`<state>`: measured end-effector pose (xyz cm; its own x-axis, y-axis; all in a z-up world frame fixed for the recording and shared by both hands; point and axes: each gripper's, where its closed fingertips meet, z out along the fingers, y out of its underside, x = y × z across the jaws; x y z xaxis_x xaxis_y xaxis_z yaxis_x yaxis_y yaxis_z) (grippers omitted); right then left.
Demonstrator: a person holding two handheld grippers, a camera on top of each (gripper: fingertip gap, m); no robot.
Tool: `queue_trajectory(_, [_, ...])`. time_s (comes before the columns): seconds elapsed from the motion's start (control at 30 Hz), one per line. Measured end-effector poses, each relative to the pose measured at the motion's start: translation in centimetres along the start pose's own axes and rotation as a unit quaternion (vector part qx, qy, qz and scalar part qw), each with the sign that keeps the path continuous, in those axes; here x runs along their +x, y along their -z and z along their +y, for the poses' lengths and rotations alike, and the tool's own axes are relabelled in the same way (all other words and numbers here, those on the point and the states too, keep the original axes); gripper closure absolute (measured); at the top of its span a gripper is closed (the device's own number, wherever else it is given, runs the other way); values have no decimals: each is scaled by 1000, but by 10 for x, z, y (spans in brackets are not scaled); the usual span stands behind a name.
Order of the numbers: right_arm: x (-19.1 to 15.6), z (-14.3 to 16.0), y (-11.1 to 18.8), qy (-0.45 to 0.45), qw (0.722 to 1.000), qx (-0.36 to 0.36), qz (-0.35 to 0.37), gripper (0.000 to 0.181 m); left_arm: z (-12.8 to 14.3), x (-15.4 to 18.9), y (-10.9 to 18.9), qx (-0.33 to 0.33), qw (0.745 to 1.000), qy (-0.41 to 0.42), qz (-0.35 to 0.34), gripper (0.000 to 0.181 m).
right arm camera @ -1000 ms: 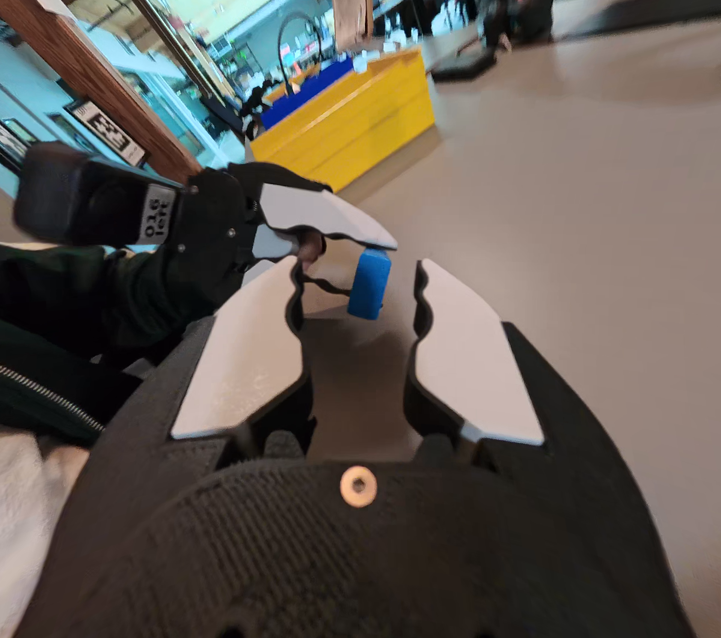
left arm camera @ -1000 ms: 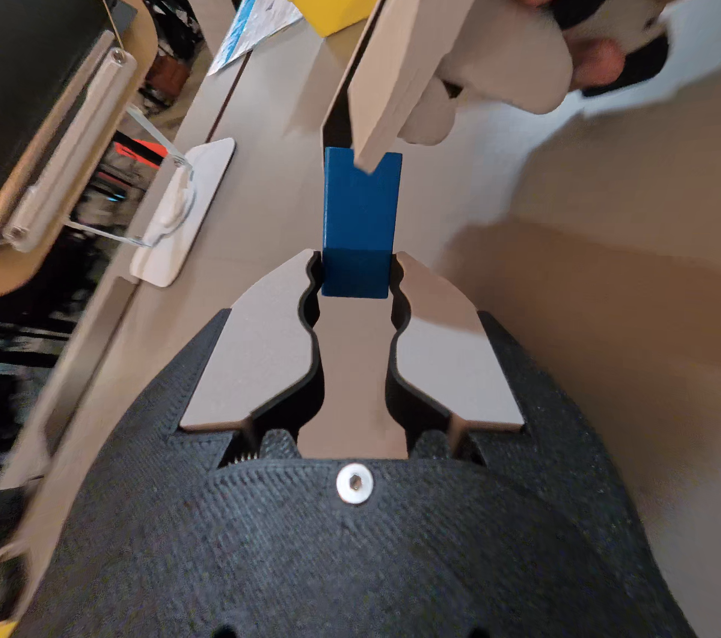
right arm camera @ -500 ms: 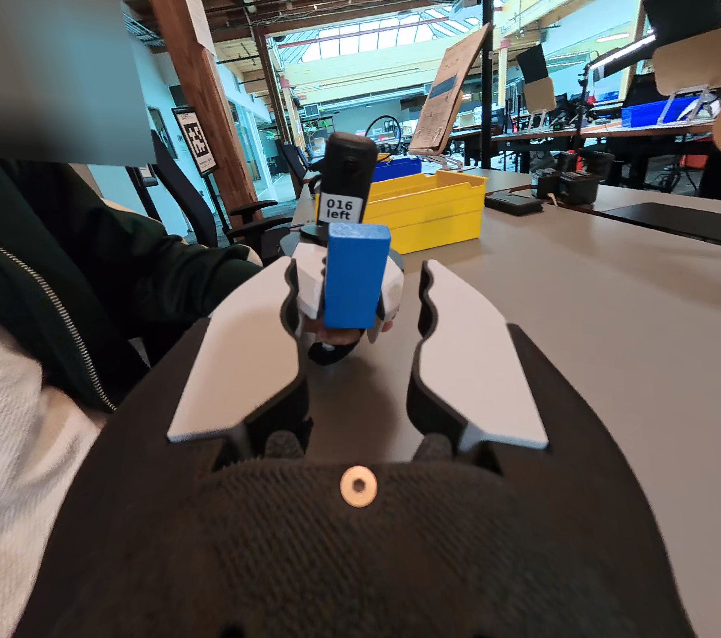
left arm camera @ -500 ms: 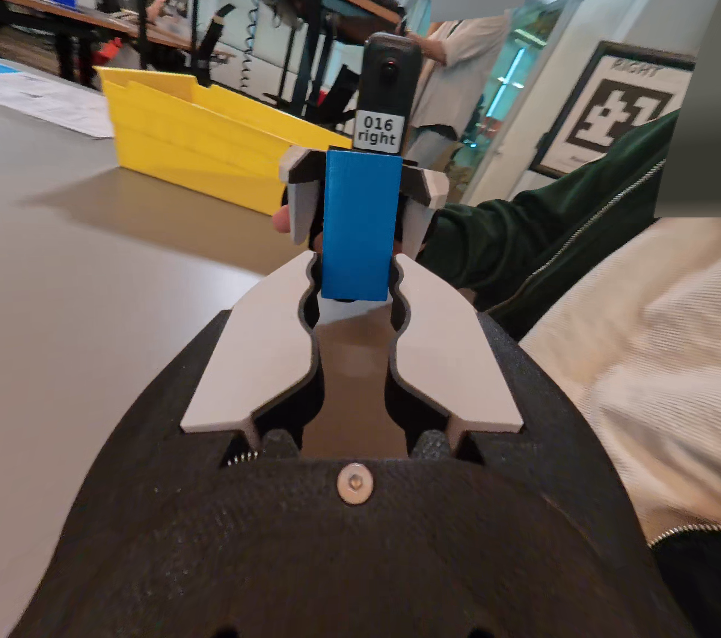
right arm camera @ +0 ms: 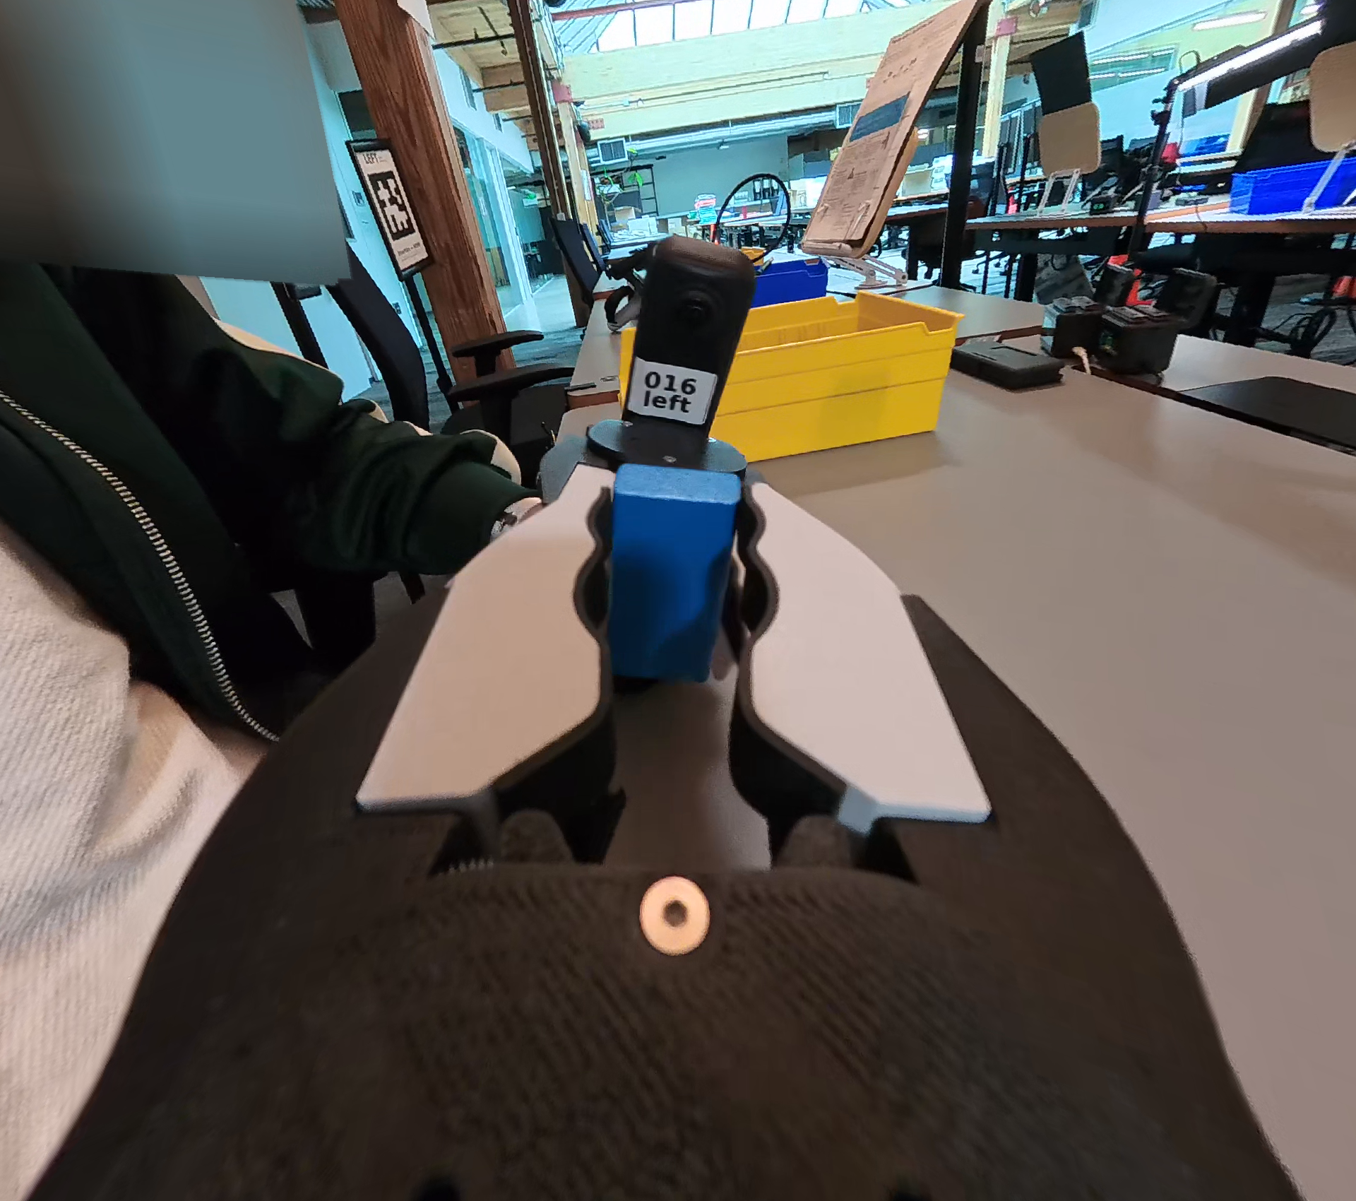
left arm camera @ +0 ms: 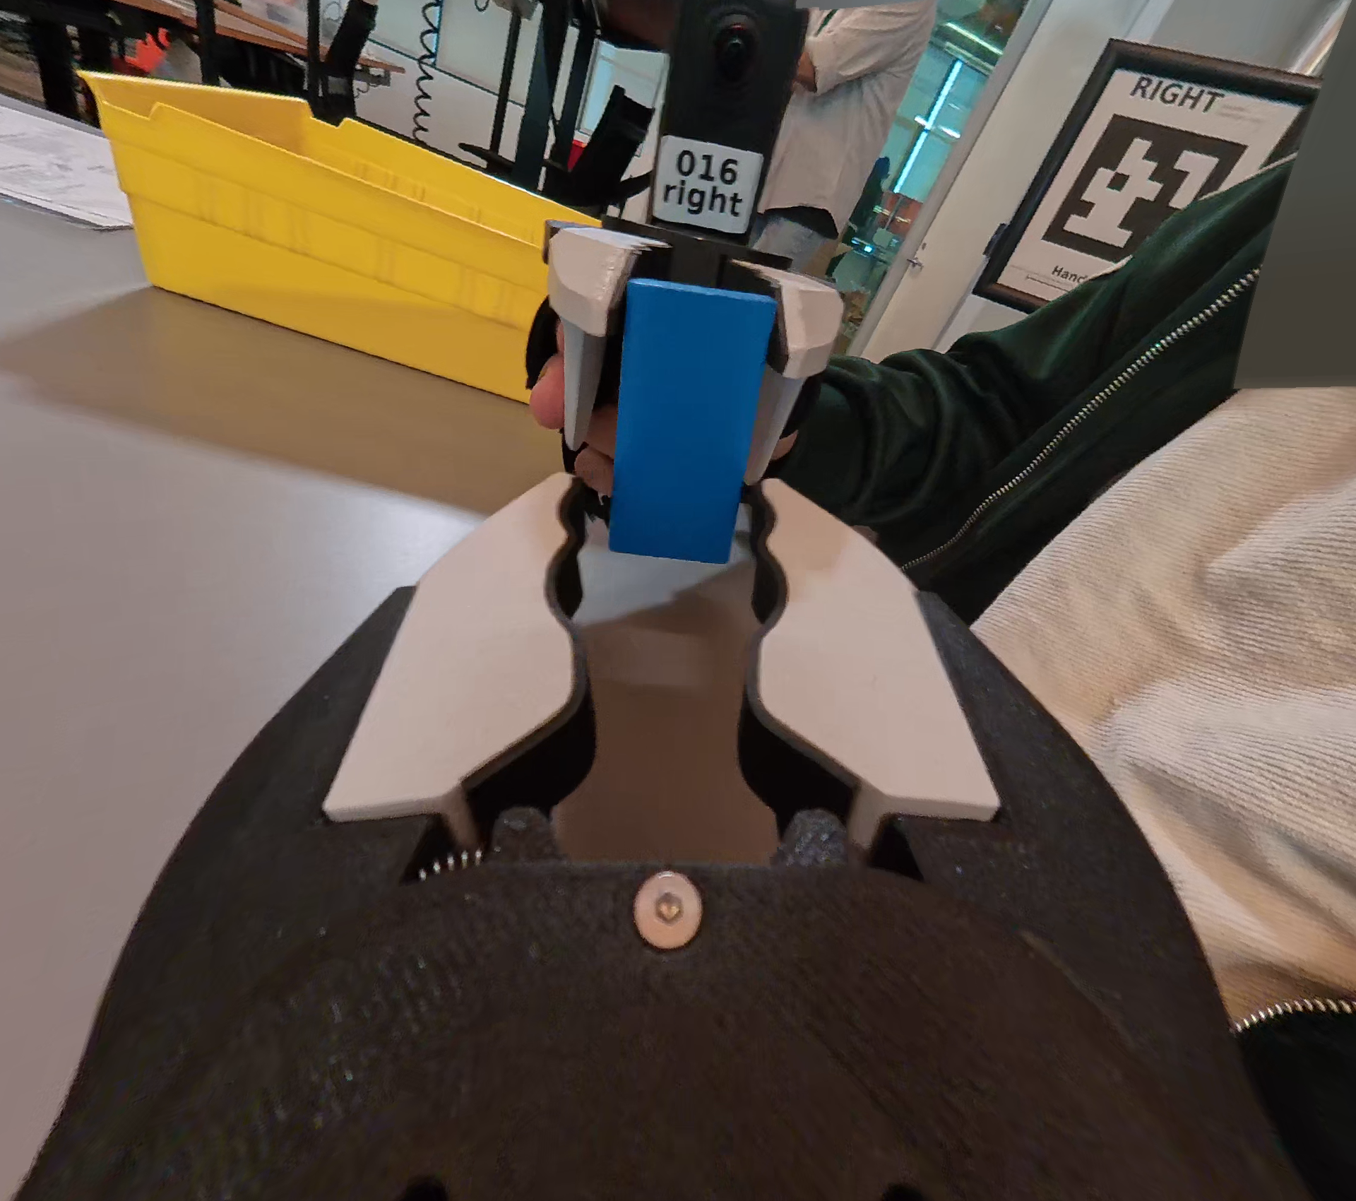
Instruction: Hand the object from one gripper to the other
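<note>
A blue rectangular block [left arm camera: 682, 417] stands upright in the air between the two grippers, which face each other. In the right wrist view my right gripper [right arm camera: 668, 520] is shut on the blue block [right arm camera: 668, 578], both fingers pressed on its sides. In the left wrist view my left gripper [left arm camera: 664, 505] is slightly open; the block's lower end sits between its fingertips with a thin gap on each side. The right gripper [left arm camera: 671, 454] shows there clamping the block from behind. The left gripper's body is mostly hidden behind the block in the right wrist view.
A grey table [left arm camera: 183, 578] lies below the grippers. A yellow bin [left arm camera: 293, 226] stands on it behind them; it also shows in the right wrist view [right arm camera: 829, 388]. The person's green sleeve [left arm camera: 990, 417] reaches in from the right. Black devices [right arm camera: 1005, 362] sit farther back.
The right gripper moved onto the block and shut on it. The left gripper's fingers spread slightly off the block. Both grippers swung from tilted to level, facing each other.
</note>
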<state>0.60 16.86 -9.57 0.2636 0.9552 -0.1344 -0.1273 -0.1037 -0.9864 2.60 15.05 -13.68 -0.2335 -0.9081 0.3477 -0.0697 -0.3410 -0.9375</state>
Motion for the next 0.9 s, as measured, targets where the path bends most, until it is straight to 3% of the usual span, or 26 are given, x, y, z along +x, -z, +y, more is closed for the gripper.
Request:
queue_trajectory(0.07, [0,1,0,2,1000,-7,1,148,-1,-4,0,2,1000,4,-12,122])
queue_trajectory(0.33, [9,3,7,-71,997,-10,0,148,2,-4,0,-18,997,-57,-37,105])
queue_trajectory(0.63, [18,-2,15,-57,998,3,21,148,0,-4,3,-12,999,-44,-26,112])
queue_trajectory(0.77, [22,3,15,33,997,-21,60,148,4,-11,6,-20,998,52,-20,118])
queue_trajectory(0.83, [19,6,13,105,990,-48,76,148,7,-18,8,-19,987,162,-11,101])
queue_trajectory(0.9, [15,12,10,188,975,-85,83,148,4,-16,10,11,960,277,45,92])
